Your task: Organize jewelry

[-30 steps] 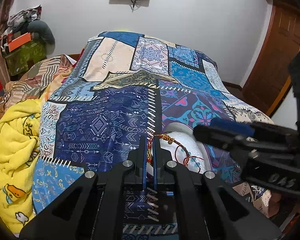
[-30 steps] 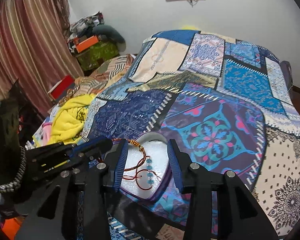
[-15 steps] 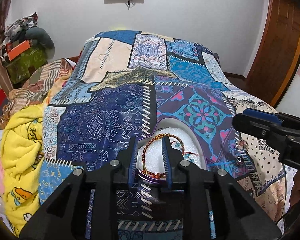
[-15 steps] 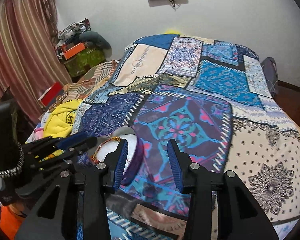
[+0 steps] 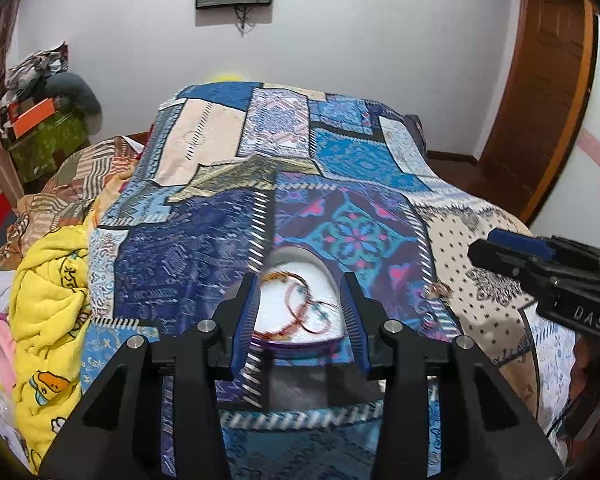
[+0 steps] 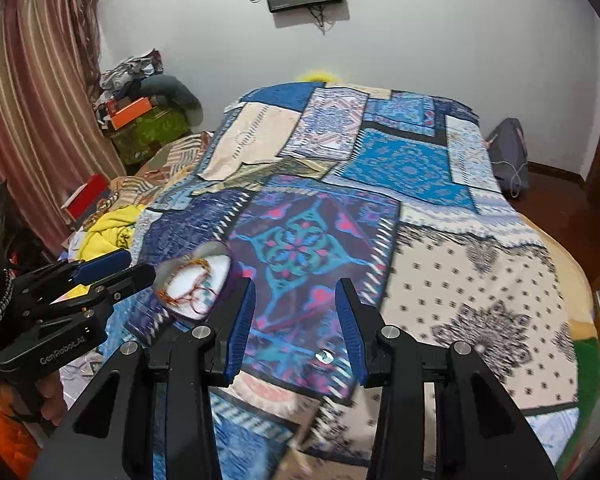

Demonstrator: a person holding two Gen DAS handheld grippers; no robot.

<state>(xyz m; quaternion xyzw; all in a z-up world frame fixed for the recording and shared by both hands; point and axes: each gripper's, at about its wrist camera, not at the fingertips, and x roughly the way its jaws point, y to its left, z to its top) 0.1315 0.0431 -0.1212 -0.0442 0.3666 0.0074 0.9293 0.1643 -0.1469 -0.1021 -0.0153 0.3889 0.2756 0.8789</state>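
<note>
A white dish with a purple rim (image 5: 300,260) lies on the patchwork bedspread and holds red cord bracelets (image 5: 300,312) with beads. It also shows in the right wrist view (image 6: 220,264) with the bracelets (image 6: 188,292) in it. My left gripper (image 5: 300,320) is open and empty, its jaws either side of the dish, just above it. My right gripper (image 6: 296,320) is open and empty over the bedspread, right of the dish. A small ring (image 6: 324,357) lies on the cloth between its fingers. Another small ring (image 5: 440,289) lies right of the dish.
The patchwork bedspread (image 6: 380,168) covers the bed. A yellow towel (image 5: 48,312) and piled clothes lie at the left edge. Boxes and clutter (image 6: 140,116) stand by the curtain at far left. A wooden door (image 5: 540,92) is at right.
My left gripper opened and let the beaded bracelet drop into the dish, then drew back. My right gripper swung right, away from the dish, over the bedspread.
</note>
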